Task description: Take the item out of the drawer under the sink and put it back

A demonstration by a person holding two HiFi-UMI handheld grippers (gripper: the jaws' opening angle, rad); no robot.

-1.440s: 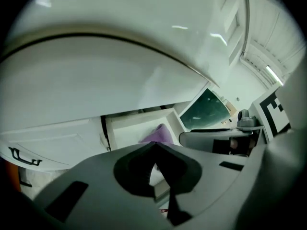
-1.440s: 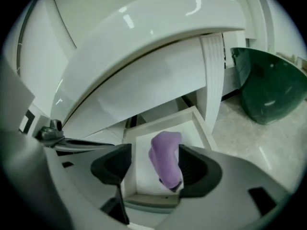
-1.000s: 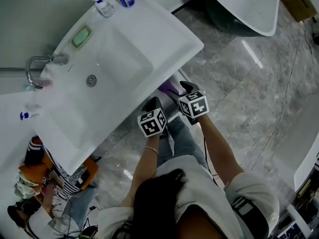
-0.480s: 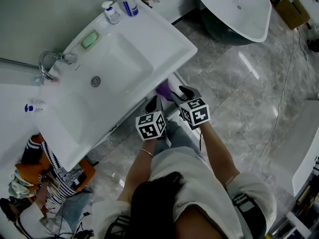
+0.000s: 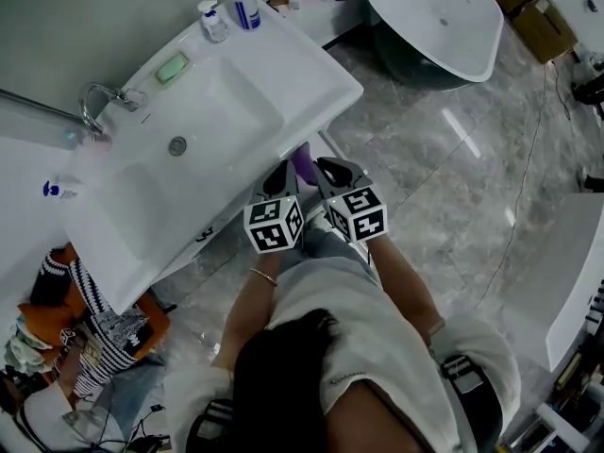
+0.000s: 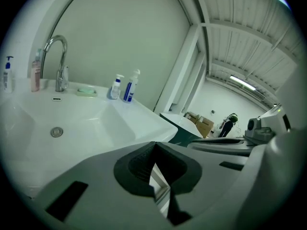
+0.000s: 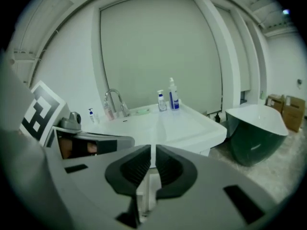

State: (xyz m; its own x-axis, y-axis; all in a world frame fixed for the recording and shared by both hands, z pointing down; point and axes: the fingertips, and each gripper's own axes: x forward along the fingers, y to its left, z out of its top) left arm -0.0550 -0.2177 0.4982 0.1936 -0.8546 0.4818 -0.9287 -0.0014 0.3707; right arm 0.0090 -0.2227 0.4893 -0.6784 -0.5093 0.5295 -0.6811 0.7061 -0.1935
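A white sink (image 5: 316,64) fills the upper left of the head view. Just under its front edge shows a small purple item (image 5: 304,164); the drawer around it is mostly hidden. My left gripper (image 5: 282,172) and right gripper (image 5: 327,167) are held side by side on either side of that item, above it and apart from it. In the left gripper view the left gripper (image 6: 153,148) is shut on nothing, looking over the sink (image 6: 96,123). The right gripper (image 7: 152,153) has just been closing; only a thin slit is left and nothing is between its jaws.
A faucet (image 5: 94,97), a green soap bar (image 5: 172,67) and two pump bottles (image 5: 231,3) stand along the sink's back. A freestanding bathtub (image 5: 439,17) is at the upper right on the marble floor, with cardboard boxes (image 5: 528,12) beyond. A person (image 5: 85,347) sits at the lower left.
Both grippers have risen from below the sink's front edge to about the level of its rim. The purple item stays low between them.
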